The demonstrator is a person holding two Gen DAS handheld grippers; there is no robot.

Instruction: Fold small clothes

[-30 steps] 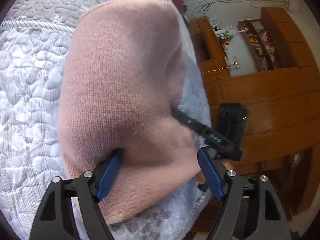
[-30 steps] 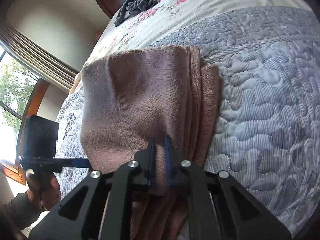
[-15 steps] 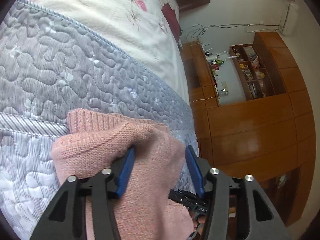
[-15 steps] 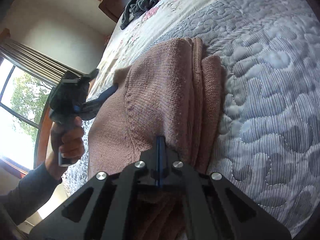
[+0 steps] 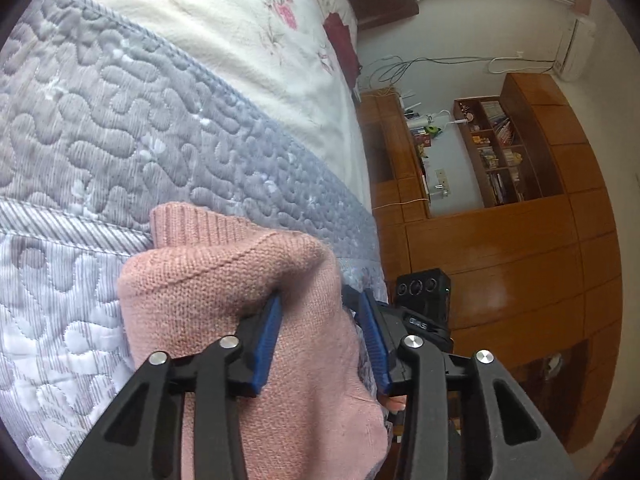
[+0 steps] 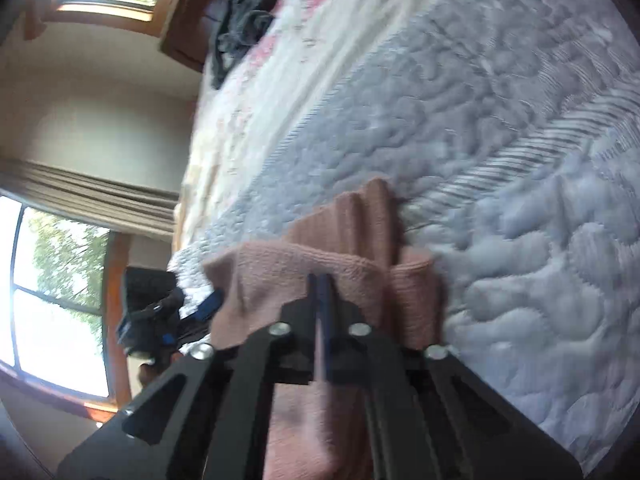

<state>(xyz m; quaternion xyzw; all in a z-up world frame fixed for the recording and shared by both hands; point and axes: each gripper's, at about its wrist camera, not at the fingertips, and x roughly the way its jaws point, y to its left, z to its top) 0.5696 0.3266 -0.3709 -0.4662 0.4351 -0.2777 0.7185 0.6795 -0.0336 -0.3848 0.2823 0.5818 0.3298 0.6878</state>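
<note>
Fingers: R gripper (image 6: 320, 280) pinching pink sweater (image 5: 224, 280); L gripper (image 5: 320, 312) apart.

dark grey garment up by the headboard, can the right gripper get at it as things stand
Probably not: the right gripper is shut on the pink sweater, and the dark grey garment lies far across the bed.

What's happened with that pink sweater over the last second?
The pink sweater was pulled back toward the bed's near edge, bunching into a smaller, thicker fold. The right tool, slightly open before, pinched shut on it. The left tool stayed partly open around the fabric. The grey quilt lay unchanged.
</note>
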